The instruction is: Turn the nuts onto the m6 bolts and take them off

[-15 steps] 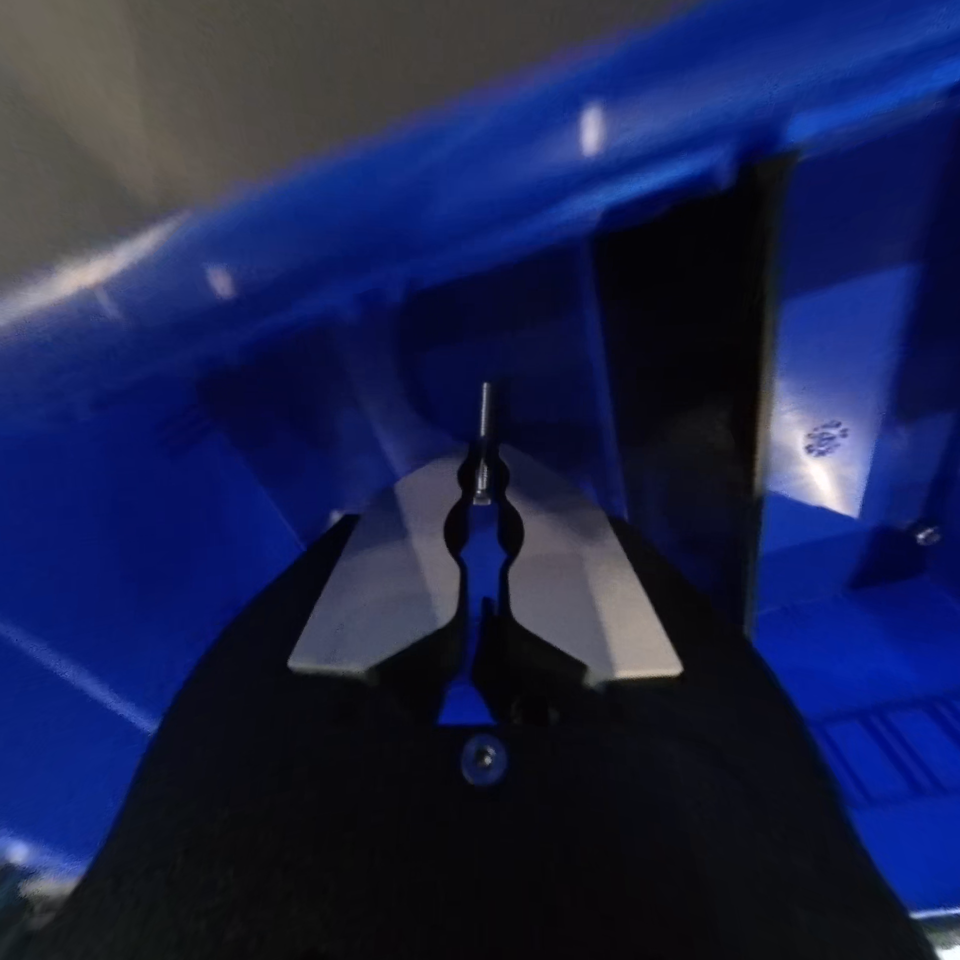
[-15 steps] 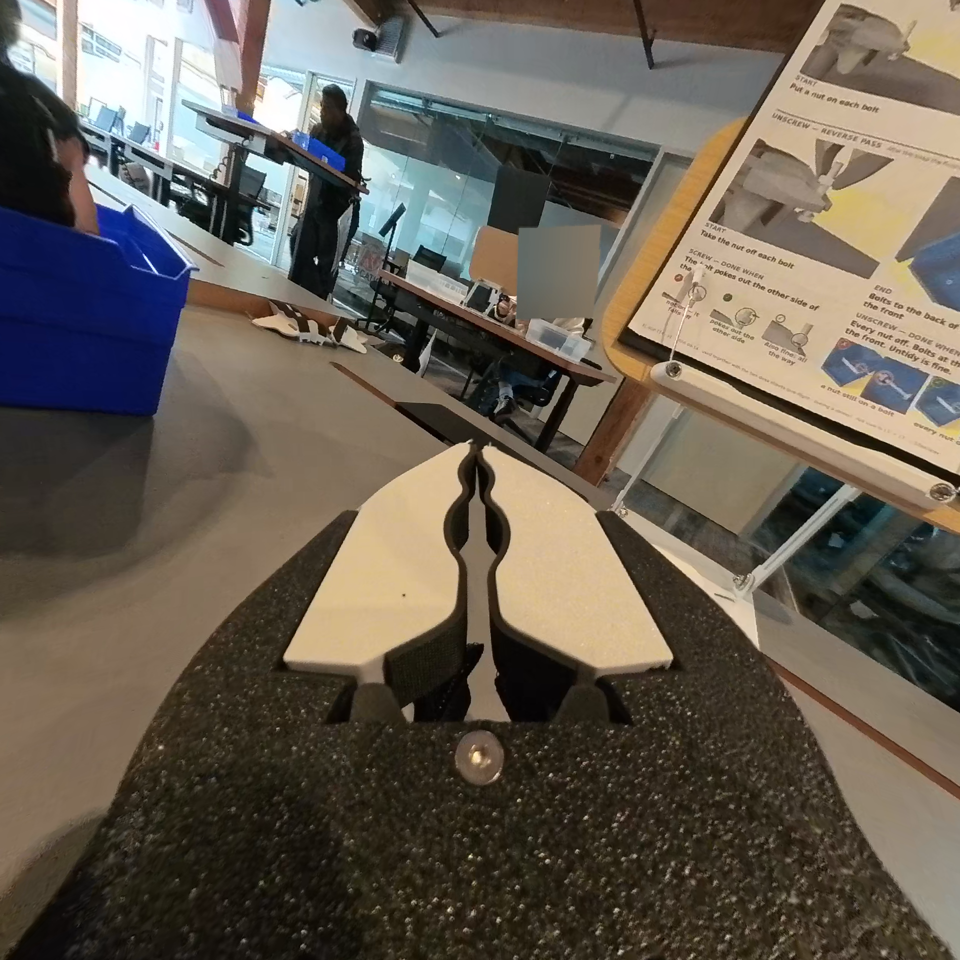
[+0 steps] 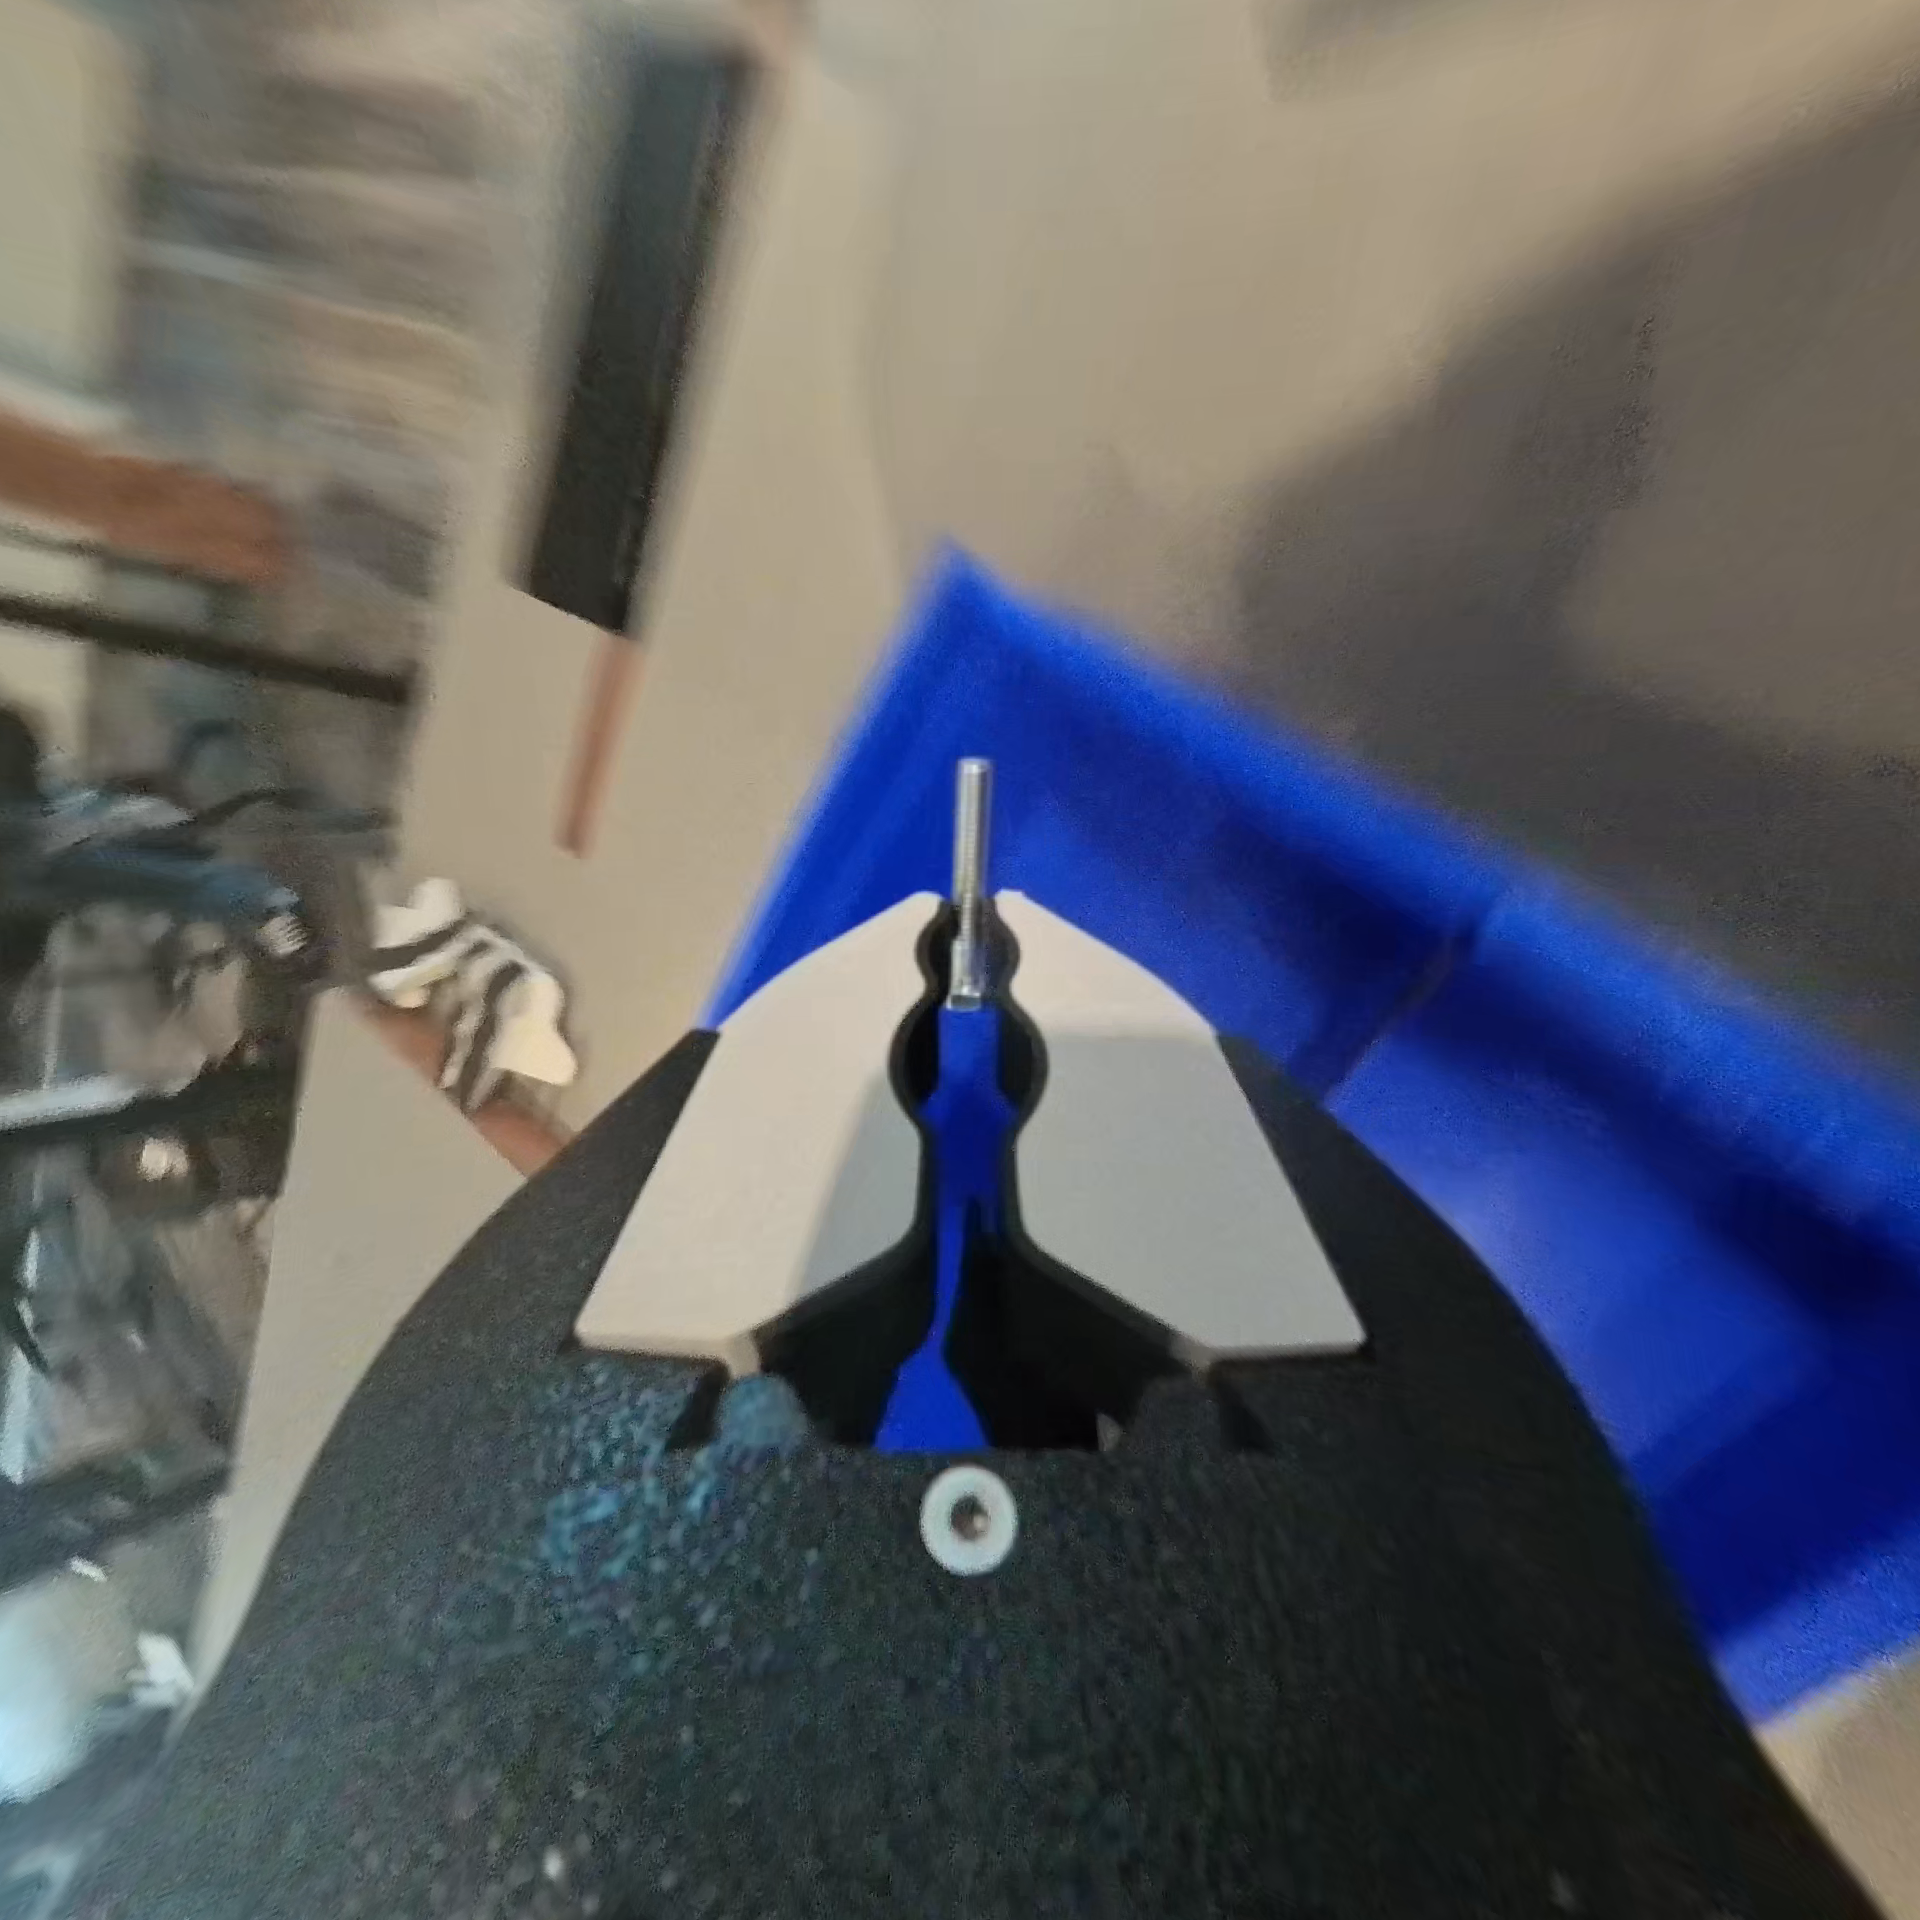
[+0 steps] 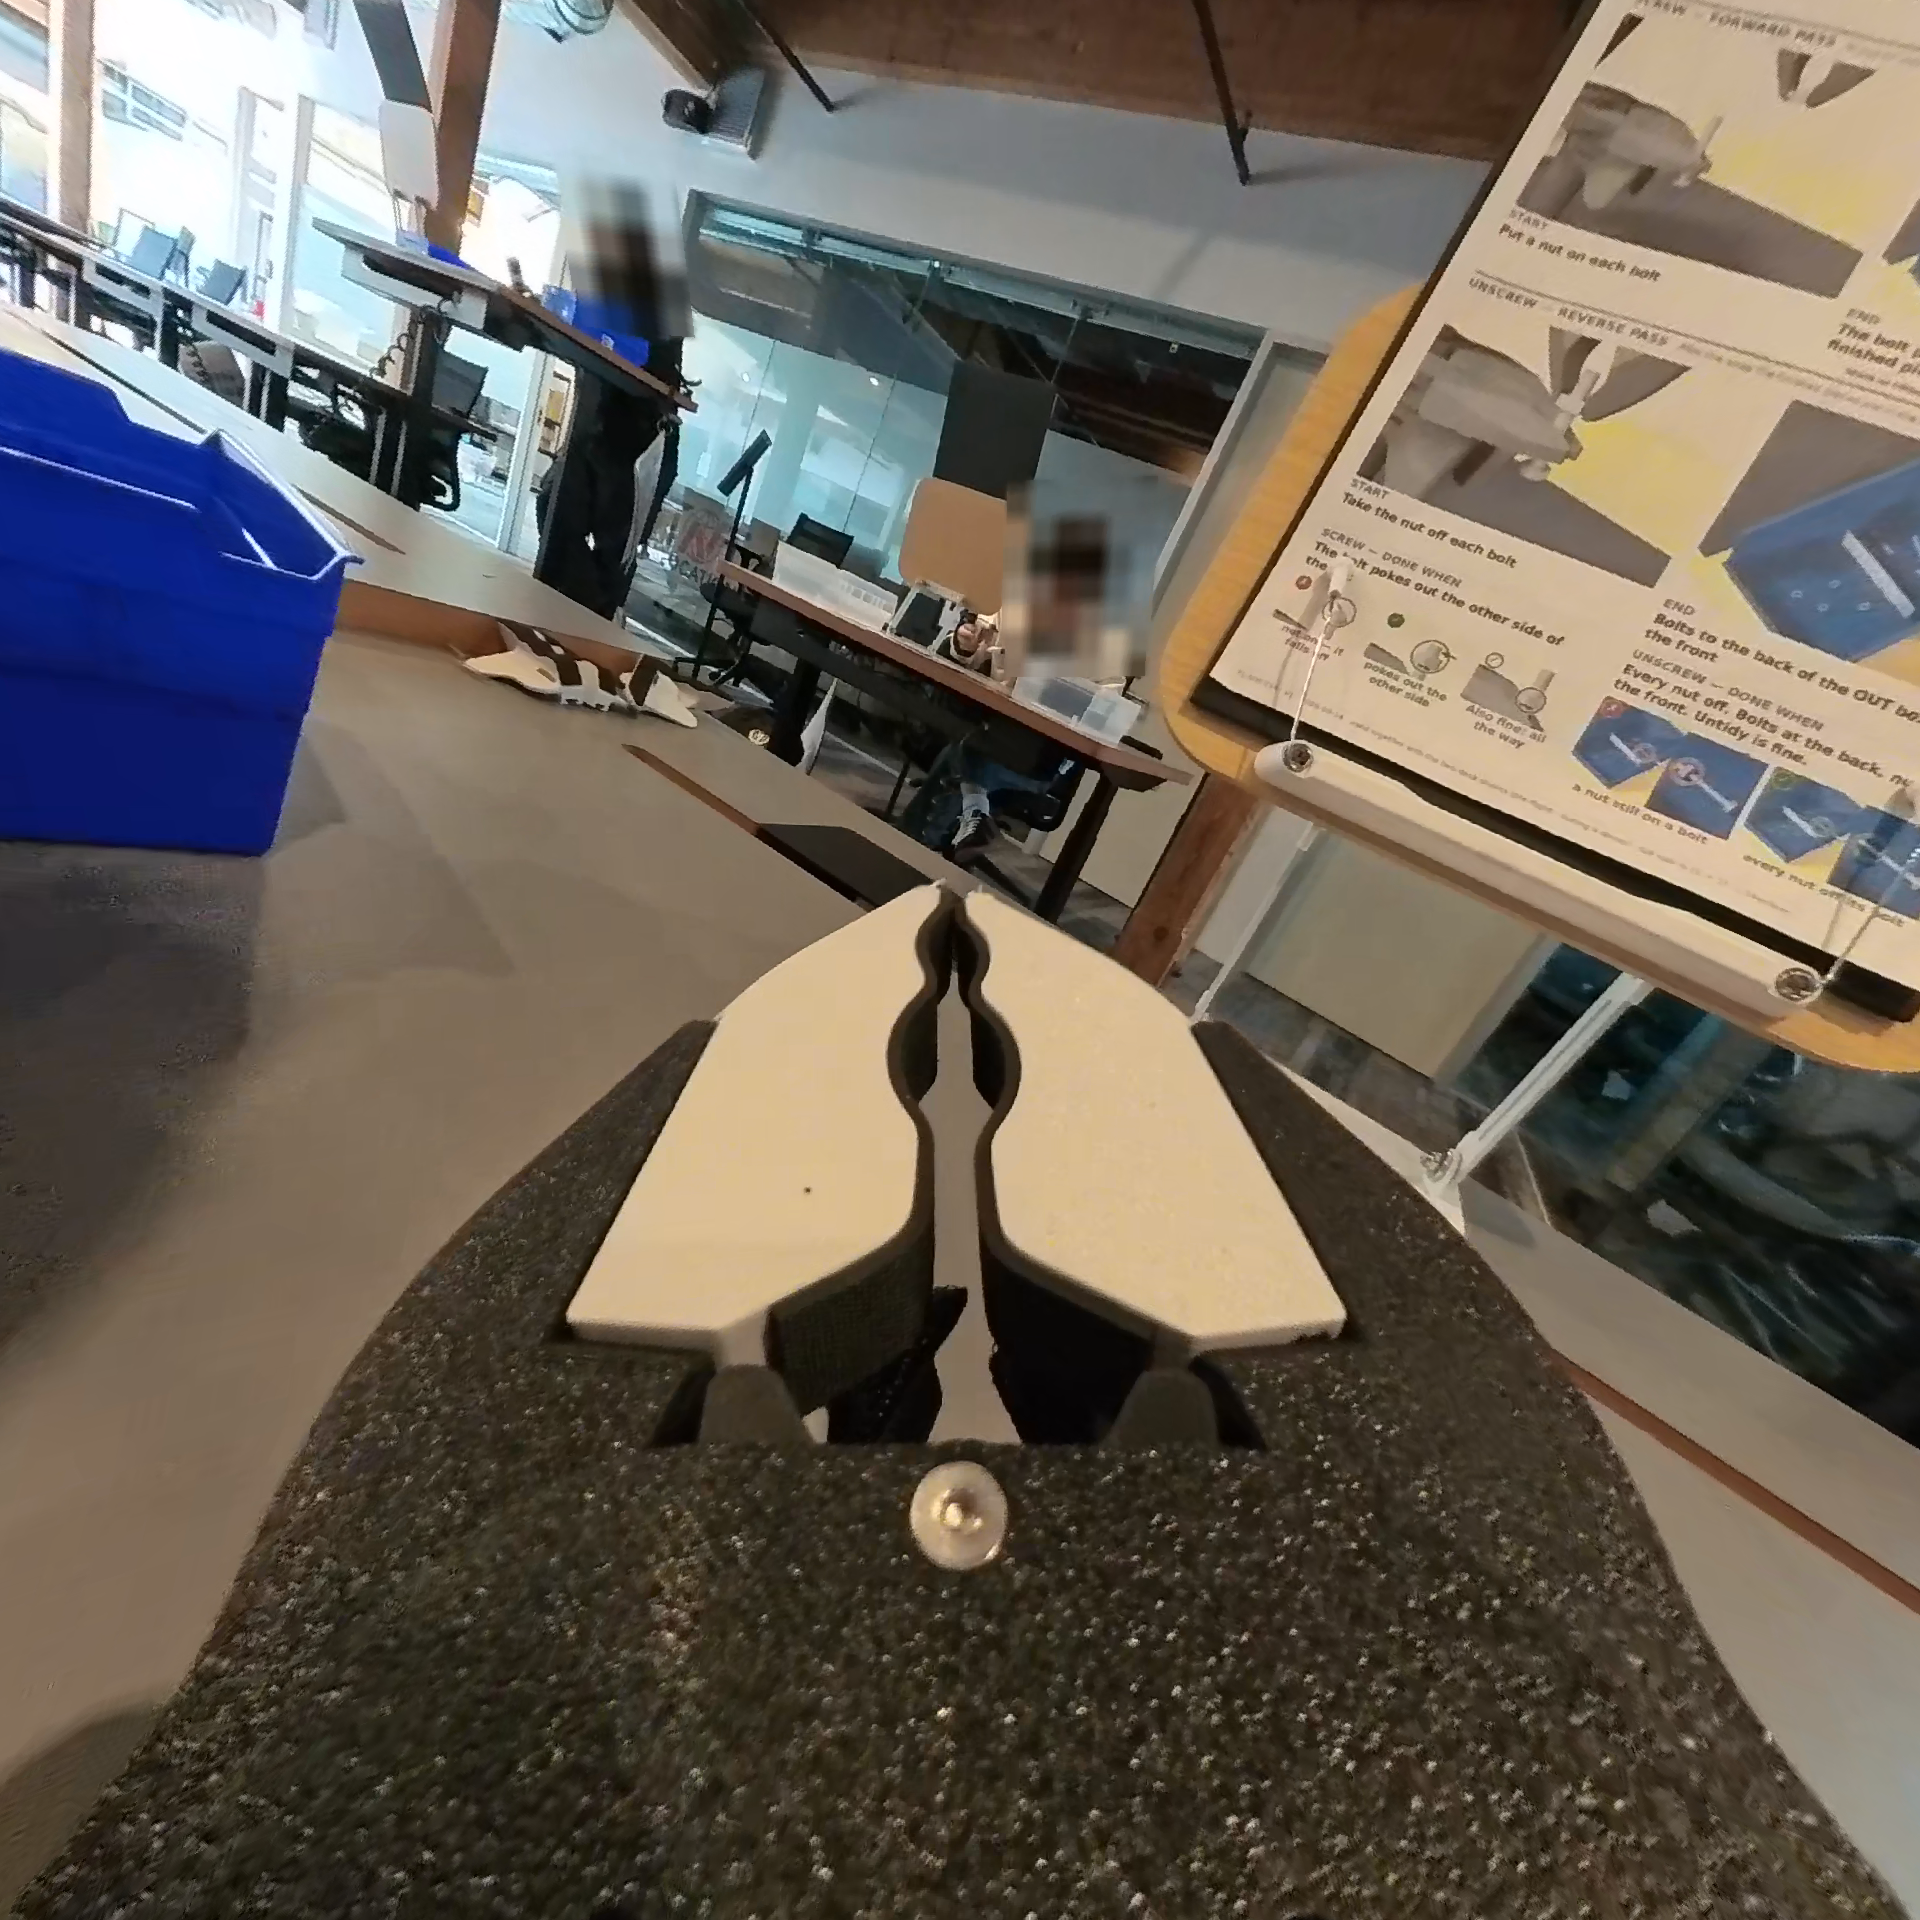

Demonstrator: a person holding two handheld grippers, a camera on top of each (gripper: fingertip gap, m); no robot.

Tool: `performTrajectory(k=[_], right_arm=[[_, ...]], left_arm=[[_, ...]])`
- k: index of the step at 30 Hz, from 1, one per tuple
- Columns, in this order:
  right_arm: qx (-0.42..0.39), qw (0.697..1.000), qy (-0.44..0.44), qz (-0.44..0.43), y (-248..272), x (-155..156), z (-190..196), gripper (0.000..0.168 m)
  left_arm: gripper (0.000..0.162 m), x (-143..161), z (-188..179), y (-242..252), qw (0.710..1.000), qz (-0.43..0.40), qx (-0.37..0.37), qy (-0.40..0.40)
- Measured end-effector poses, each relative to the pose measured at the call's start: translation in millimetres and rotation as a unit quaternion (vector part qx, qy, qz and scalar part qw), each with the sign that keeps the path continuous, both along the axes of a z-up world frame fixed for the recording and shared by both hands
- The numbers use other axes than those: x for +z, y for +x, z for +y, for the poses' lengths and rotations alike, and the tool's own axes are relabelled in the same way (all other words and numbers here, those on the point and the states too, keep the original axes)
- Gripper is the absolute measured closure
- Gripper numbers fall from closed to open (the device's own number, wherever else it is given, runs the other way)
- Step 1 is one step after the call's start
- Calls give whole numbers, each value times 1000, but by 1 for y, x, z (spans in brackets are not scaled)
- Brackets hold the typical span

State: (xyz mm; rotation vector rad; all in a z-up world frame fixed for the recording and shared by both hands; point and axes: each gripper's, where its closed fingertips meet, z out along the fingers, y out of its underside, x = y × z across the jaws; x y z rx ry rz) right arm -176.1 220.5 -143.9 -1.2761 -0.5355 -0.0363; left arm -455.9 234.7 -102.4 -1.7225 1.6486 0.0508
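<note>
My left gripper (image 3: 971, 902) is shut on a small silver bolt (image 3: 972, 831). The bolt's threaded end sticks out past the fingertips and its head sits in the notch between the jaws. No nut shows on the bolt. The gripper is above and outside the blue bin (image 3: 1455, 1018), whose corner lies just behind the bolt; this view is blurred. My right gripper (image 4: 951, 896) is shut and empty, low over the grey table (image 4: 364, 1039). The blue bin also shows in the right wrist view (image 4: 156, 644), at the far left on the table.
An instruction board (image 4: 1621, 499) on a white stand hangs at the right. A striped paper piece (image 4: 582, 675) lies farther back on the table and also shows in the left wrist view (image 3: 478, 987). Desks, chairs and people are beyond the table. One gripper's finger ends stand about 30 cm off the other's.
My left gripper has lifted out of the blue bin with the bolt still in it and swung so the bin's outside corner shows. My right gripper has tilted slightly and stays shut.
</note>
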Motion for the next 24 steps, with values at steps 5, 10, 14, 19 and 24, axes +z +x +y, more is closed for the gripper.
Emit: performTrajectory(k=[5,10,14,19,24], right_arm=[[-8,1000,5,28,9,6,-3,168],[-14,997,-1,80,34,15,-11,168],[-10,989,-12,145,54,17,-21,168],[11,991,-12,134,70,17,-29,168],[180,963,-84,181,48,13,-36,168]], left_arm=[[157,50,-46,87,979,-198,49,27],[157,34,-56,180,925,-374,59,16],[157,-7,-38,234,901,-426,79,7],[157,-44,-25,276,896,-436,81,19],[157,-55,-35,289,879,-471,56,51]])
